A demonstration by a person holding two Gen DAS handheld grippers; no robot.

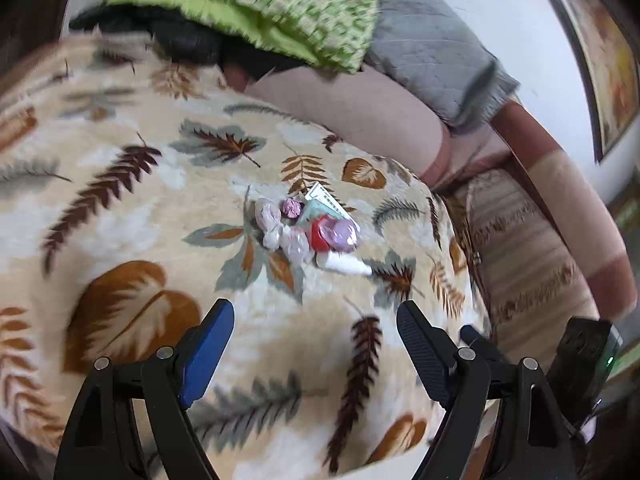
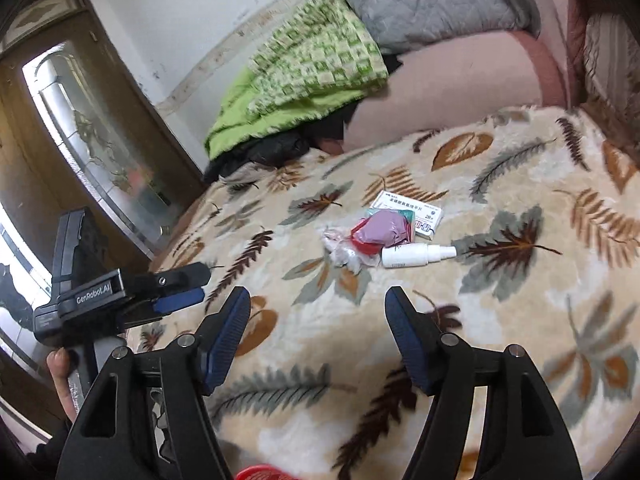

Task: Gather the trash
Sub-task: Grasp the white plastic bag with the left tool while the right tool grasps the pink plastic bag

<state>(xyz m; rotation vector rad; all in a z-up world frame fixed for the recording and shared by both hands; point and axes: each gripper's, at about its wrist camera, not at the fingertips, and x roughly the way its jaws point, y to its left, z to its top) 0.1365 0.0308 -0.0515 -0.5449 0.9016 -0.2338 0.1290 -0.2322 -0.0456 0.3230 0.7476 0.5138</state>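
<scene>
While nothing yet collected: left gripper [image 1: 315, 322] with jaws spread and bare, trash pile [image 1: 308, 226] at twelve o'clock on leaf-print blanket [image 1: 120, 184]. Right gripper [image 2: 318, 310] likewise released, spray bottle [image 2: 416, 256] and medicine box [image 2: 408, 208] at one o'clock, untouched. Whole pickup left.

- A red basket [image 2: 262, 473] below the right jaws is cut off by the bottom edge.
- Beyond the left jaws, the green quilt [image 1: 256, 8] is motion-blurred.
- Print on the medicine box [image 2: 408, 210] is too small to read.
</scene>
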